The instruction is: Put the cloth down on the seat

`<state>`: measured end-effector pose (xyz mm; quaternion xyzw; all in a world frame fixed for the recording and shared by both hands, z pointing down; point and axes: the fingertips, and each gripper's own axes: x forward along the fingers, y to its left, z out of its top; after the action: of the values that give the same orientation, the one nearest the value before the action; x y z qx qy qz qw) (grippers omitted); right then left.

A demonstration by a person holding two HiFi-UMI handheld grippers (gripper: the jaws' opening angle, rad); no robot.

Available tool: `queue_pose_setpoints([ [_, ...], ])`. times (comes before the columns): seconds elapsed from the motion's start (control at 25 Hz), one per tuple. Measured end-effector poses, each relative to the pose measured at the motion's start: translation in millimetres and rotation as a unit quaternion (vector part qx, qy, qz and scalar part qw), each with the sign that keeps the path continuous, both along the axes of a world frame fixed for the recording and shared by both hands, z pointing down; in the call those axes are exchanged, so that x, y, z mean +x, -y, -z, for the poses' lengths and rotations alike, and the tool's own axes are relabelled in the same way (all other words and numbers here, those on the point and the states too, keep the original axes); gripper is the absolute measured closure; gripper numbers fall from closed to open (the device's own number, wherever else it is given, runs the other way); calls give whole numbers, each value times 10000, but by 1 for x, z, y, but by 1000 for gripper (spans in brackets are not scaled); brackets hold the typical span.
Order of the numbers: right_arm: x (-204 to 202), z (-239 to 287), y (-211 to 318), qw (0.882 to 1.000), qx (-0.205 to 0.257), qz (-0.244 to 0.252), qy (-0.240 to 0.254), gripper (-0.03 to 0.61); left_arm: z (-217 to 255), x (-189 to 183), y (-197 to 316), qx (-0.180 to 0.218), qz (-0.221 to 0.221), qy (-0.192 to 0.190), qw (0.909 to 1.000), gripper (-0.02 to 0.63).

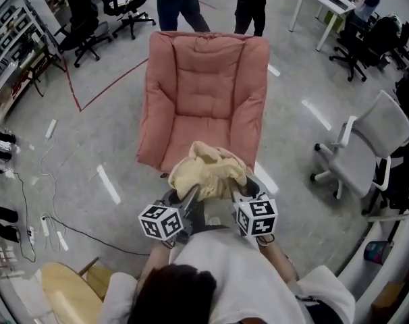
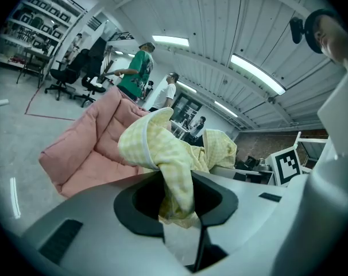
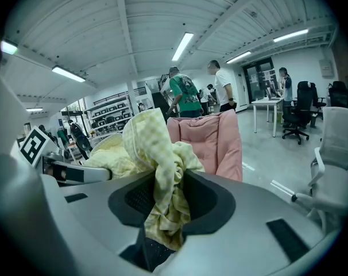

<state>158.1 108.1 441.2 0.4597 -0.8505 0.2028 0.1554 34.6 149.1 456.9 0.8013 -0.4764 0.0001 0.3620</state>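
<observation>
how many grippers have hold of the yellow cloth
2. The left gripper is shut on the left bunch of the cloth, and the right gripper is shut on its right bunch. Both are at the front edge of the pink seat. Neither is hidden.

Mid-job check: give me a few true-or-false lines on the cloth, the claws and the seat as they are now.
1. The left claw and the right claw are both shut on the yellow cloth. True.
2. The cloth lies spread on the pink seat. False: it hangs bunched between the claws.
3. The white office chair stands left of the seat in the head view. False: it stands to the right.
4. People stand beyond the seat's back. True.
</observation>
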Motion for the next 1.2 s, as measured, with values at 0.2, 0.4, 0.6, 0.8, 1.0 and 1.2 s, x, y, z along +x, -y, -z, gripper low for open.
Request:
queue_pose_setpoints([
  [0.2, -5, 1, 11, 10000, 7, -79, -27, 436, 0, -6, 13, 27, -97, 15, 9999, 488],
  [0.4, -10, 3, 25, 10000, 25, -77, -46, 436, 1, -12, 29, 58, -118, 18, 9999, 488],
  [0.6, -18, -1, 47, 9999, -26, -86, -86, 436, -3, -19, 52, 28, -153, 4, 9999, 488],
  [0.8, -38, -4, 74, 9998, -88, -107, -132, 436, -7, -40, 79, -52, -198, -13, 9998, 488],
  [1.0, -53, -5, 108, 9996, -125, -180, -181, 436, -8, -55, 116, -57, -283, 22, 9996, 488],
  [1.2, -68, -6, 138, 9991, -184, -260, -262, 436, -12, -71, 150, -129, -354, -41, 9993, 488],
])
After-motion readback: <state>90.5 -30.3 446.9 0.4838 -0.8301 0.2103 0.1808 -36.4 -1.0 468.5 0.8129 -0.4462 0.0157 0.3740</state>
